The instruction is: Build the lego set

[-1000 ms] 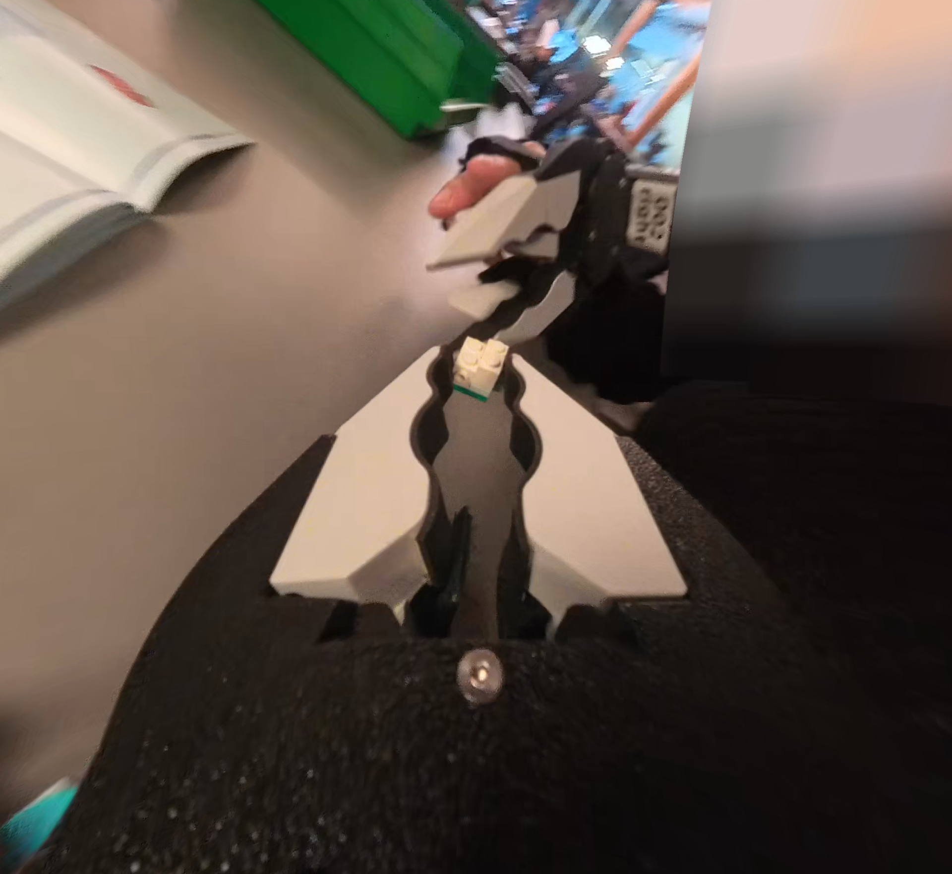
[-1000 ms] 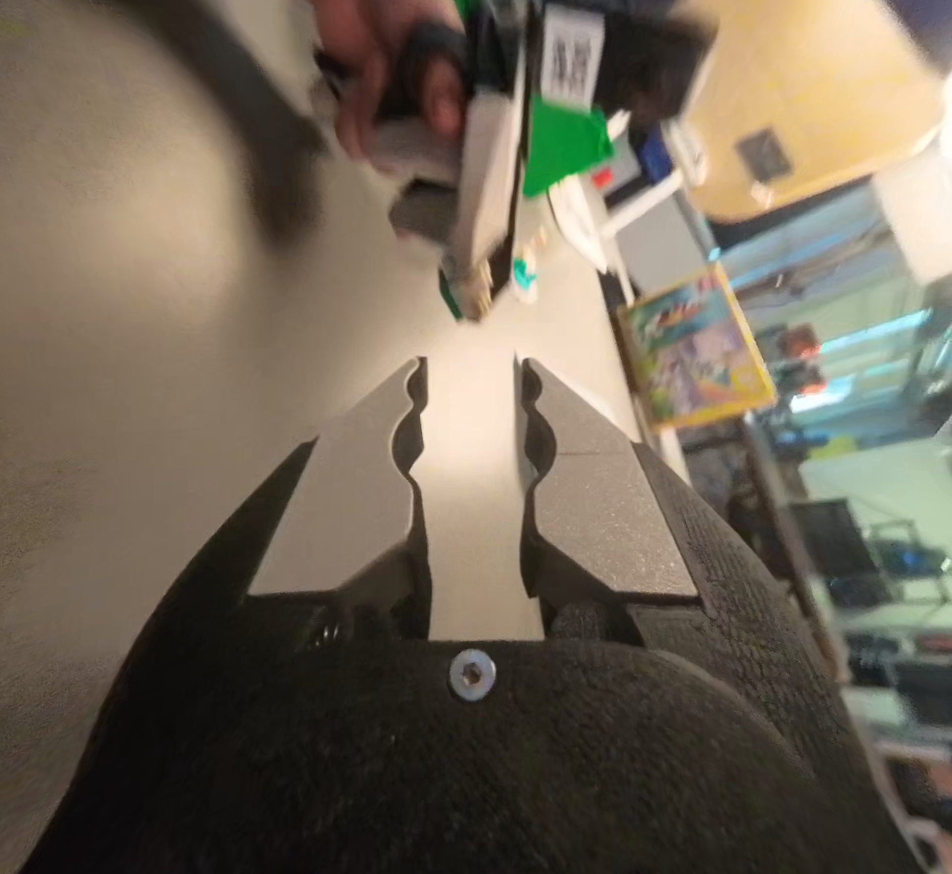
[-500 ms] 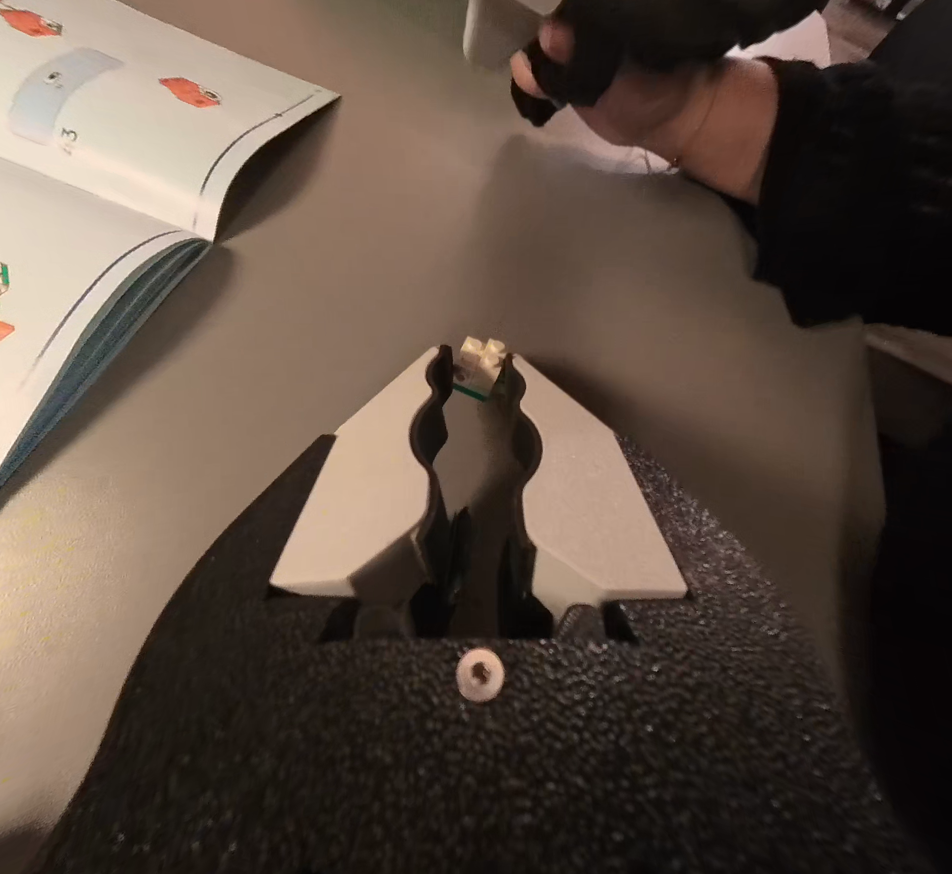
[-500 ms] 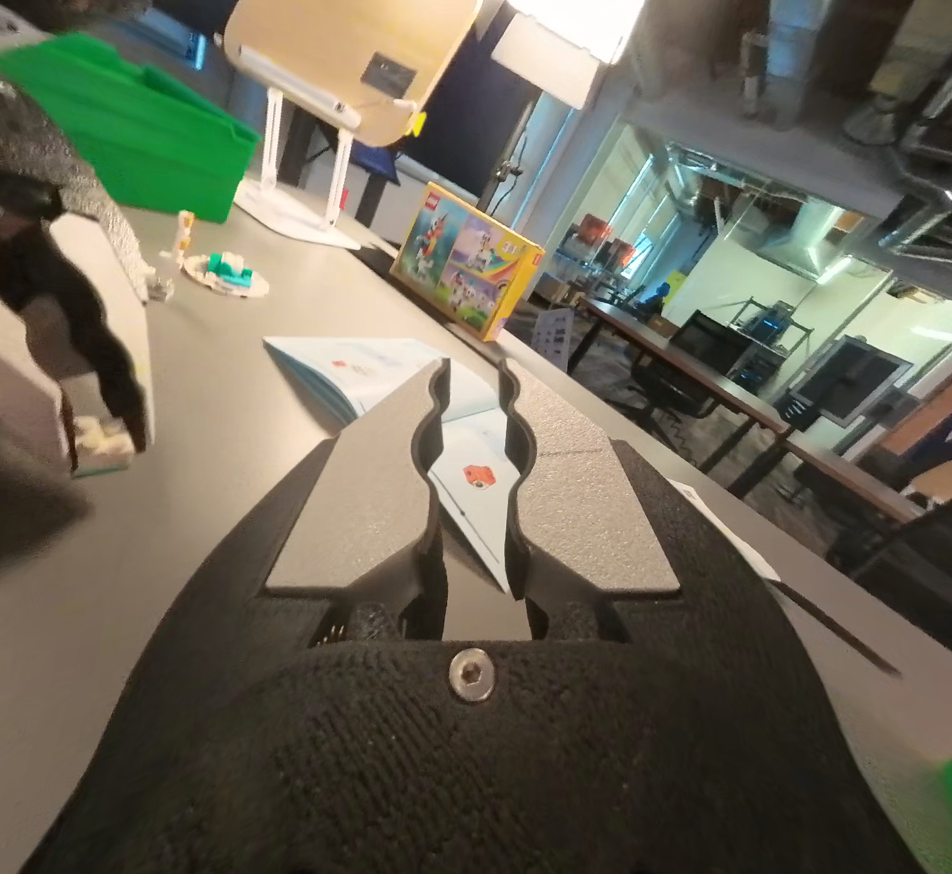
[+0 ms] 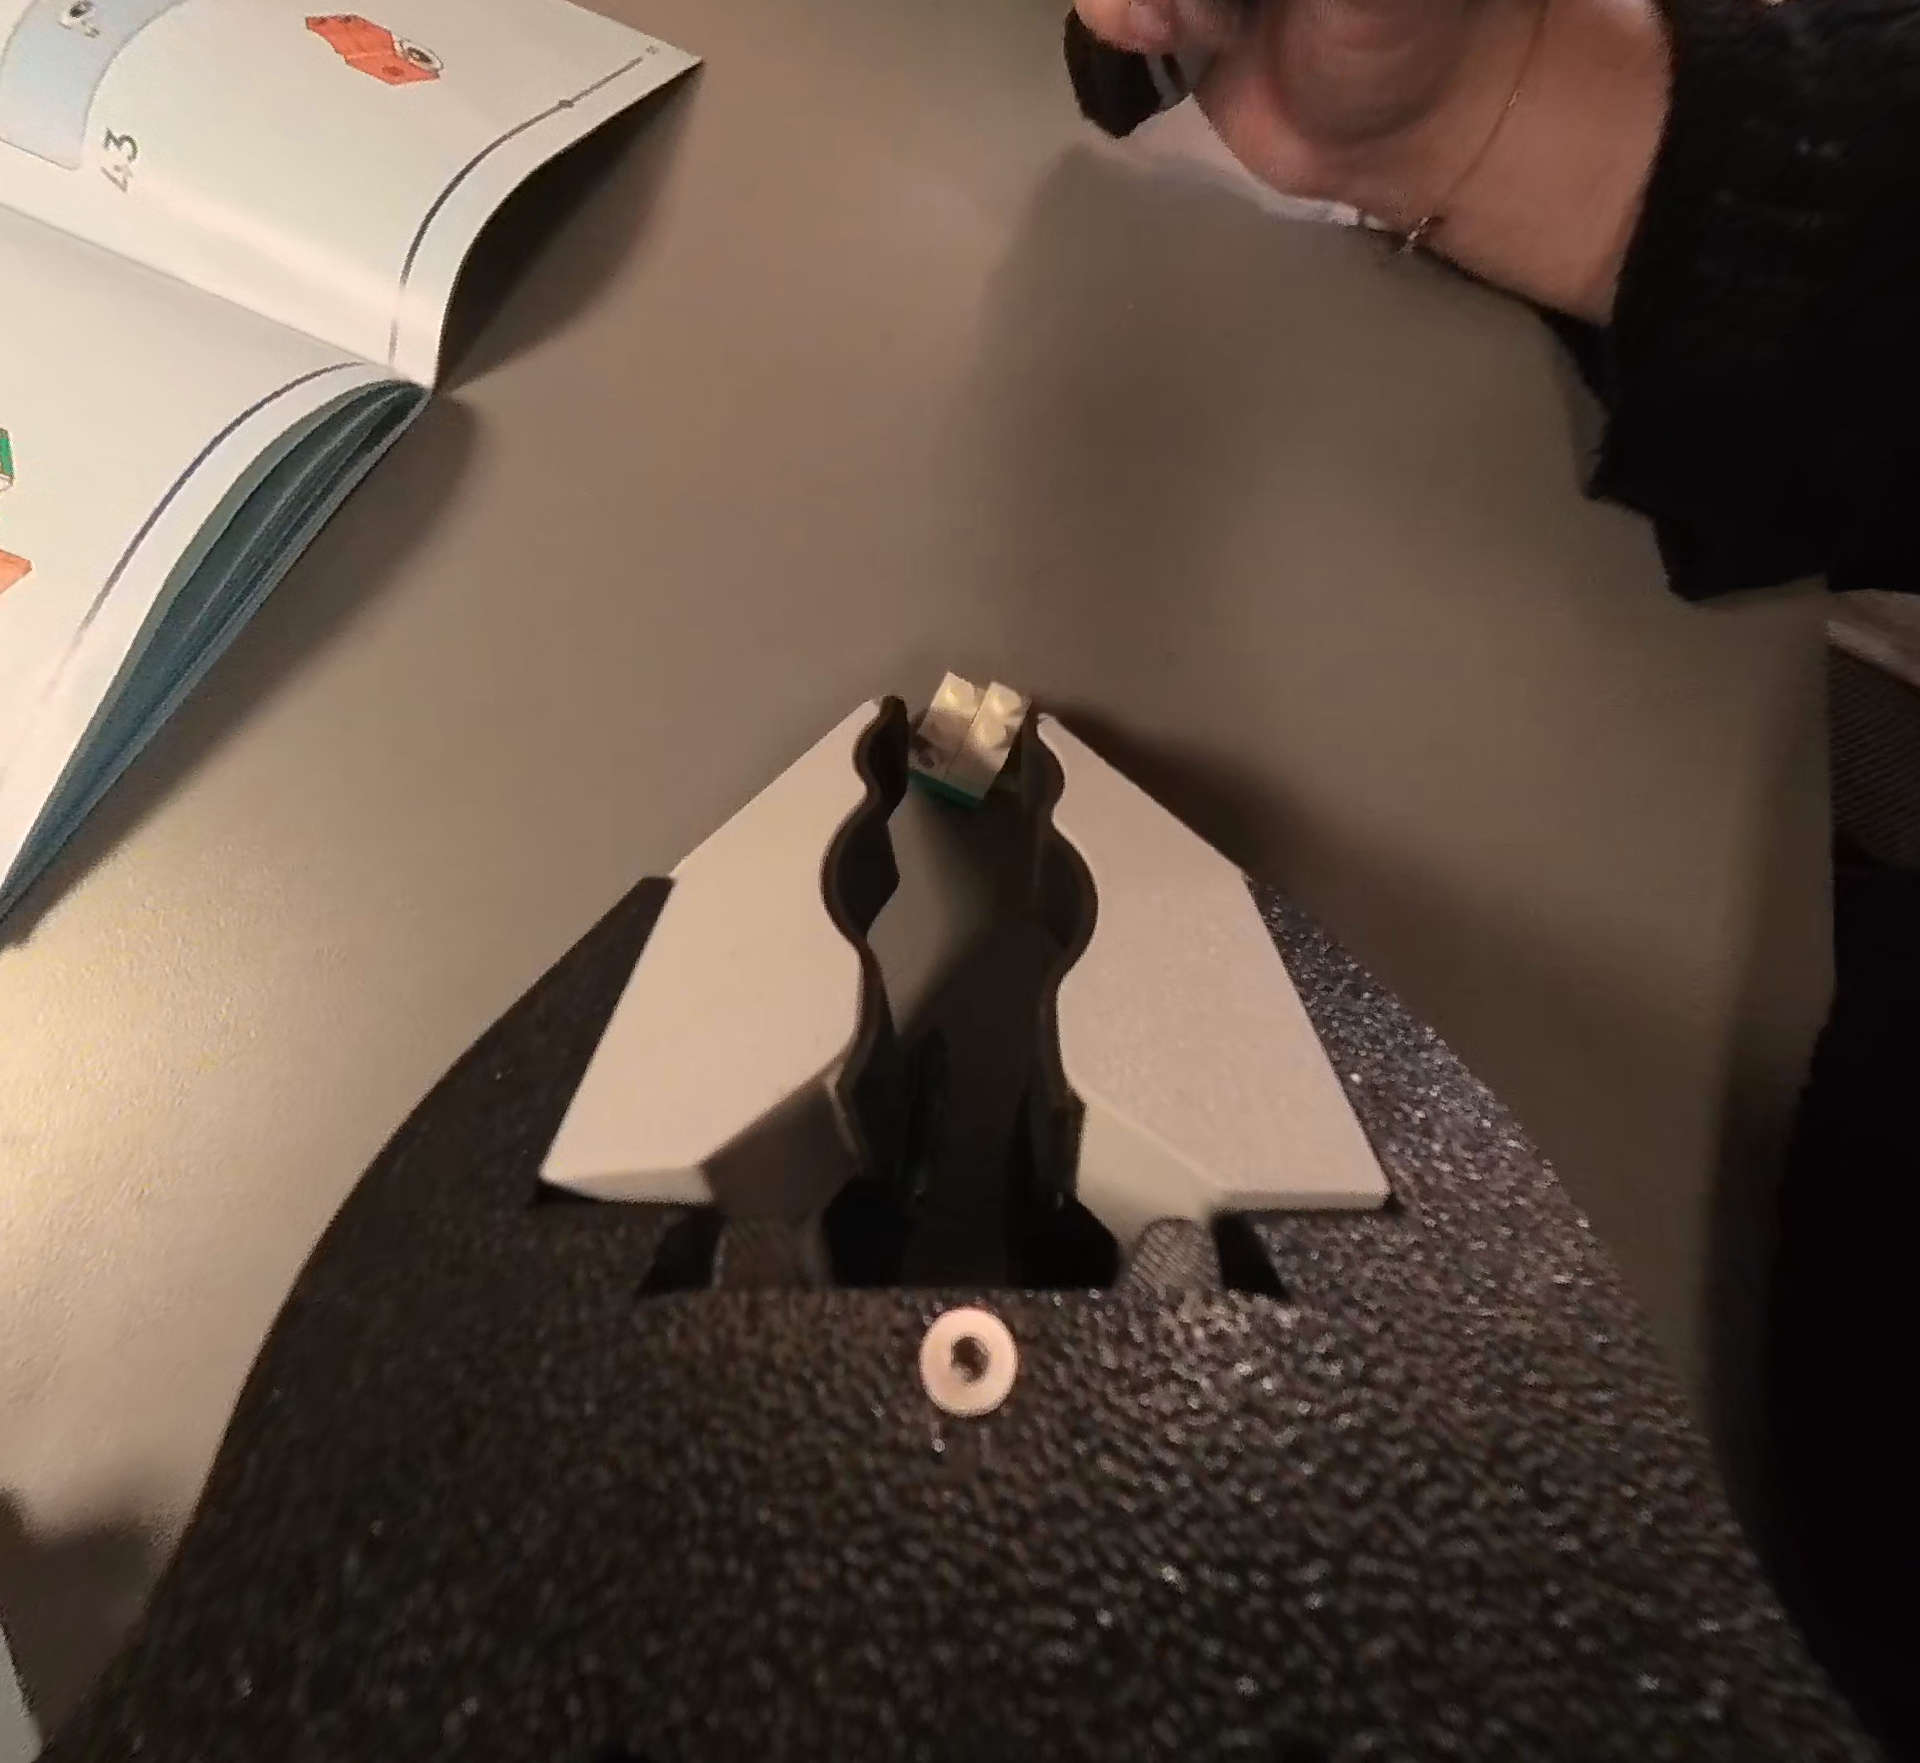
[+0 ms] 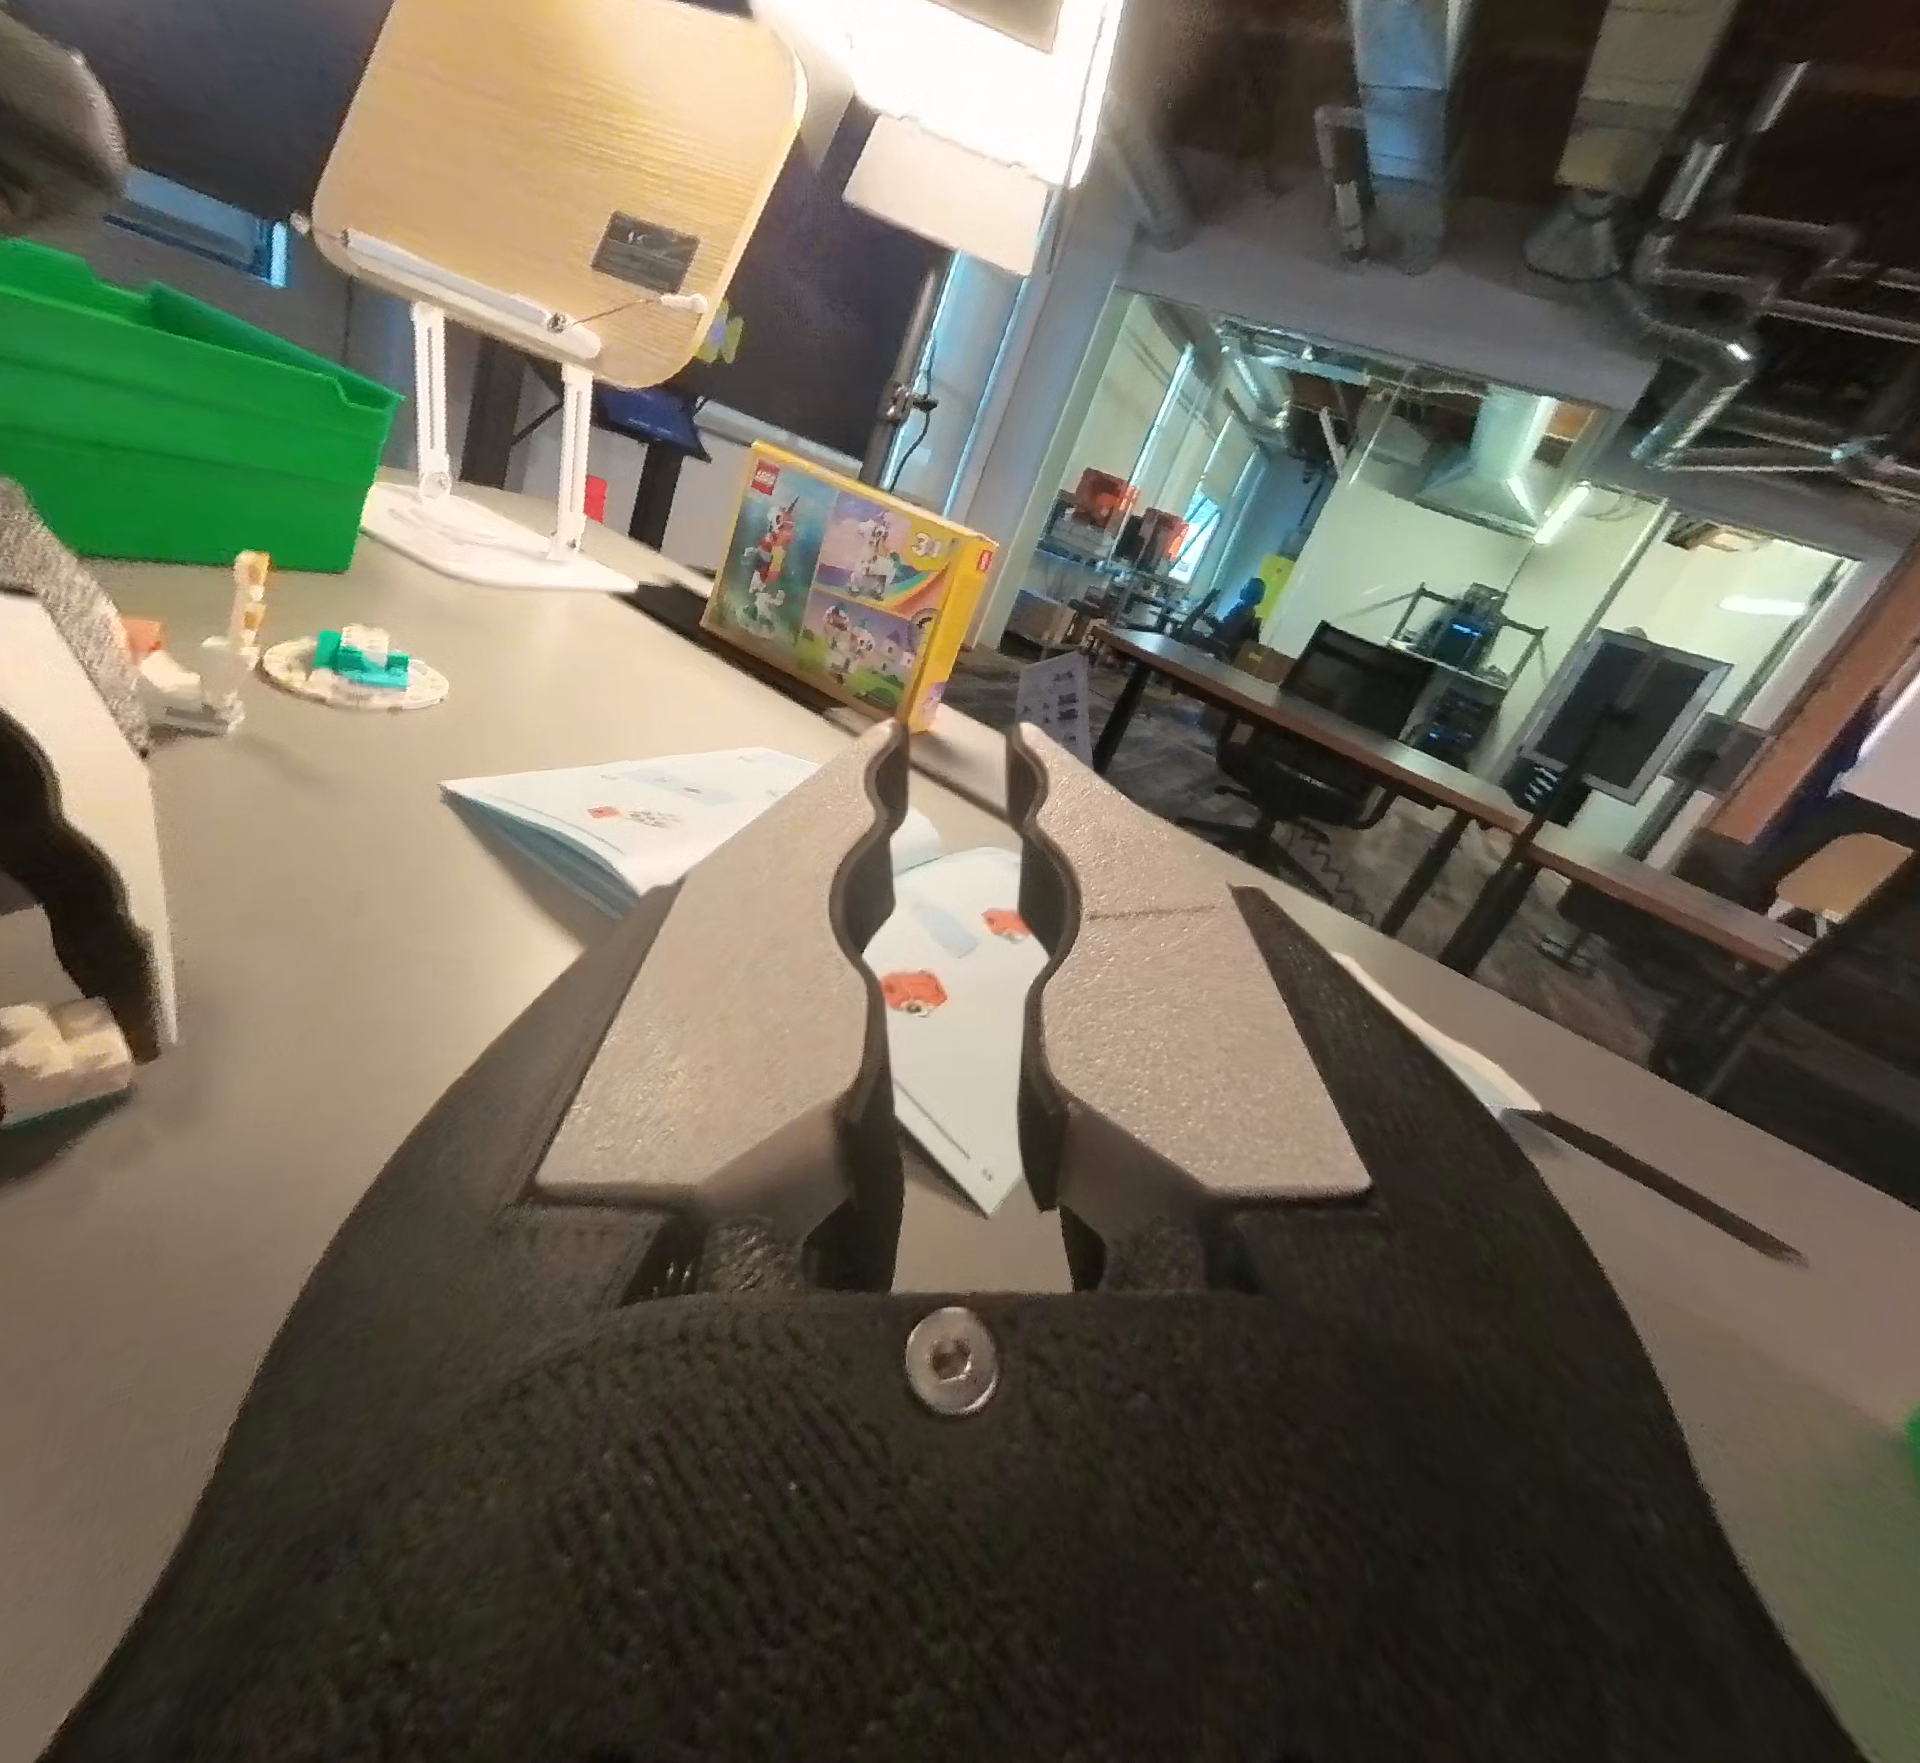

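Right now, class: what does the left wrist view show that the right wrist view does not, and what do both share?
Only the left wrist view shows the person's hand and dark sleeve. Only the right wrist view shows the green bin, the set's box, the round lego base and the wooden stand. Both show the open instruction booklet, the grey table and the small white-and-green brick piece in the left gripper.

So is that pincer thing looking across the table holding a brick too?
No, the right gripper is open with nothing between its fingers; only the instruction booklet on the table shows through the gap.
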The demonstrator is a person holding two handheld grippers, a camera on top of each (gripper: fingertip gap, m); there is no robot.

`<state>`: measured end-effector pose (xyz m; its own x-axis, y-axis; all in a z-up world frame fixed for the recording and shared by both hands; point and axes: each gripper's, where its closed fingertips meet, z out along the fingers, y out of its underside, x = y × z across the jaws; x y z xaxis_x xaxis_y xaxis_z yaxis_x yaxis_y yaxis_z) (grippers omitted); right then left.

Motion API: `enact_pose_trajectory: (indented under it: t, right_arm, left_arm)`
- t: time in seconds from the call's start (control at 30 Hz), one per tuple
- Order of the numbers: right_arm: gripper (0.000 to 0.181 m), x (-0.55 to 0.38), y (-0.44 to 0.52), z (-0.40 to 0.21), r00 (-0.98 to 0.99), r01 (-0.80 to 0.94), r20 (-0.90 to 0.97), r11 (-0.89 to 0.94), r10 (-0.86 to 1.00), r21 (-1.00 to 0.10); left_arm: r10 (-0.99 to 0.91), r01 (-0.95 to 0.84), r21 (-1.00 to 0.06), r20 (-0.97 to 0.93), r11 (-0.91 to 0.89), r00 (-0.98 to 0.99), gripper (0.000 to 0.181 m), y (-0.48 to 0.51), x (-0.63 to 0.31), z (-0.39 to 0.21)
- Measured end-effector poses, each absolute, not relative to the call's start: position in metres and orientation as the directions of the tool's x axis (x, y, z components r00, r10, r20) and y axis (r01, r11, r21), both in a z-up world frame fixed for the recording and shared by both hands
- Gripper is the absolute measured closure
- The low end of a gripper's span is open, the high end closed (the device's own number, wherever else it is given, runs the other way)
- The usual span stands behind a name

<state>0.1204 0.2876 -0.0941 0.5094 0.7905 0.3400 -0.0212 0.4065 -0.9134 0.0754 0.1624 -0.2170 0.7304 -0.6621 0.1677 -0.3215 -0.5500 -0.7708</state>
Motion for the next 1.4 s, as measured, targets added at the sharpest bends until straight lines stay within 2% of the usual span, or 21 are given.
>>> enact_pose_trajectory:
  t: [0.13,0.23,0.4,0.47,0.5,0.57,0.7,0.8,1.03,1.27,1.4]
  right_arm:
    - [0.164,0.128,0.290,-0.083,0.542,-0.104,0.279,0.393,0.792,-0.914]
    - [0.164,0.130,0.292,-0.083,0.552,-0.101,0.277,0.393,0.787,-0.914]
    - [0.163,0.134,0.295,-0.086,0.579,-0.060,0.302,0.410,0.757,-0.910]
    - [0.162,0.136,0.297,-0.086,0.593,-0.035,0.322,0.423,0.738,-0.905]
    - [0.162,0.136,0.296,-0.086,0.598,-0.024,0.332,0.430,0.729,-0.902]
    - [0.161,0.132,0.292,-0.087,0.576,-0.013,0.348,0.434,0.740,-0.901]
    - [0.153,0.104,0.258,-0.100,0.356,0.015,0.327,0.345,0.876,-0.939]
    - [0.142,0.083,0.221,-0.116,0.181,0.088,0.305,0.293,0.935,-0.952]
    - [0.116,0.053,0.153,-0.172,-0.133,0.369,0.353,0.376,0.926,-0.850]
    - [0.117,0.050,0.165,-0.205,-0.116,0.543,0.322,0.331,0.940,-0.772]
    - [0.122,0.059,0.180,-0.205,-0.059,0.562,0.321,0.297,0.945,-0.772]
  left_arm:
    - [-0.670,-0.362,-0.766,0.117,-0.531,0.733,0.148,0.159,0.074,-0.220]
    - [-0.672,-0.332,-0.776,0.154,-0.536,0.724,0.133,0.155,0.076,-0.216]
    - [-0.651,-0.246,-0.887,0.078,-0.391,0.755,0.117,0.160,0.058,-0.181]
    - [-0.639,-0.200,-0.936,0.034,-0.290,0.768,0.120,0.161,0.048,-0.165]
    - [-0.664,-0.158,-0.950,0.063,-0.268,0.745,0.126,0.156,0.051,-0.159]
    - [-0.721,-0.108,-0.956,0.129,-0.273,0.681,0.123,0.146,0.060,-0.158]
    - [-0.712,-0.018,-0.989,0.093,-0.146,0.696,0.127,0.143,0.054,-0.136]
    - [-0.672,-0.016,-0.998,0.030,-0.063,0.740,0.130,0.140,0.042,-0.124]
    - [-0.574,-0.020,-0.998,-0.052,0.062,0.817,0.137,0.141,0.022,-0.109]
    - [-0.574,-0.022,-0.998,-0.051,0.057,0.817,0.139,0.141,0.024,-0.113]
    - [-0.563,-0.031,-0.998,-0.055,0.053,0.824,0.139,0.143,0.022,-0.115]
